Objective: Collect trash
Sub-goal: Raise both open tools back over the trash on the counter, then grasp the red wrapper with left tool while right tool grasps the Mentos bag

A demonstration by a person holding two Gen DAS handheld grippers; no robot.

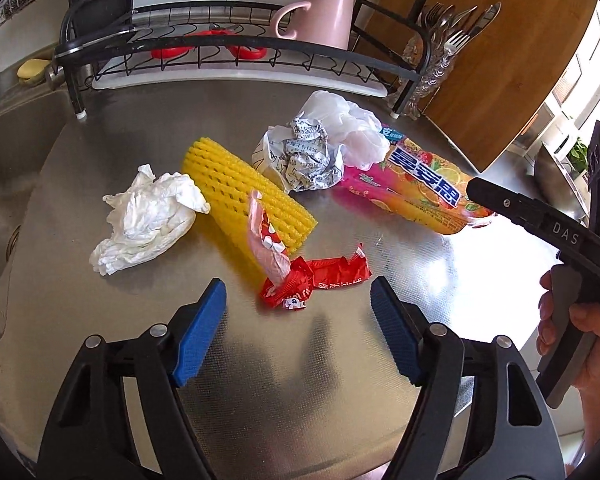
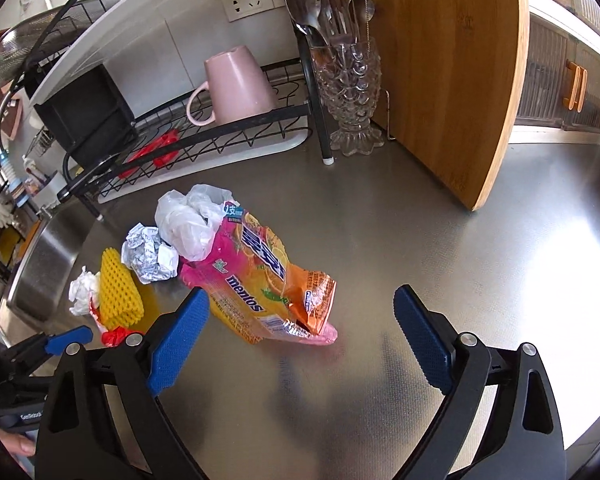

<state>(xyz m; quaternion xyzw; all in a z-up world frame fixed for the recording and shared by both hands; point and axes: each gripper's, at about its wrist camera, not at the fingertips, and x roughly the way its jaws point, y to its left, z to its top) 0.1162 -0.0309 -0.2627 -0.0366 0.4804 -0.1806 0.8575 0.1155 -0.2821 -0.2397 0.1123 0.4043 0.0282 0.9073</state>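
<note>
Both grippers are hovering over a steel counter (image 1: 380, 128) on which the trash is lying in a loose cluster.

Left gripper (image 1: 298, 296): its blue-padded fingers (image 1: 198, 340) are standing apart with nothing between them. A crumpled red wrapper (image 1: 320, 282) is lying on the counter just ahead of the fingertips, not touching them. A pink-and-white wrapper (image 1: 266, 240) is overlapping it and leaning on a yellow foam net (image 1: 244, 196). A crumpled white tissue (image 1: 148, 220) is lying to the left of the net. Behind the net, a ball of printed paper (image 1: 304, 156) is touching a white plastic bag (image 1: 340, 124).

Right gripper (image 2: 302, 300): its fingers (image 2: 180, 344) are also standing wide apart and gripping nothing. A pink-and-orange Mentos bag (image 2: 260, 280) is lying on the counter just ahead of the gap, near the left finger. Whether the finger is touching it cannot be told.

A dish rack (image 2: 220, 136) holding an upturned pink mug (image 2: 236, 84) is standing behind the trash, with a glass cutlery holder (image 2: 350, 92) and a wooden cutting board (image 2: 452, 60) beside it. A hand (image 1: 580, 332) is gripping the right gripper's handle.
</note>
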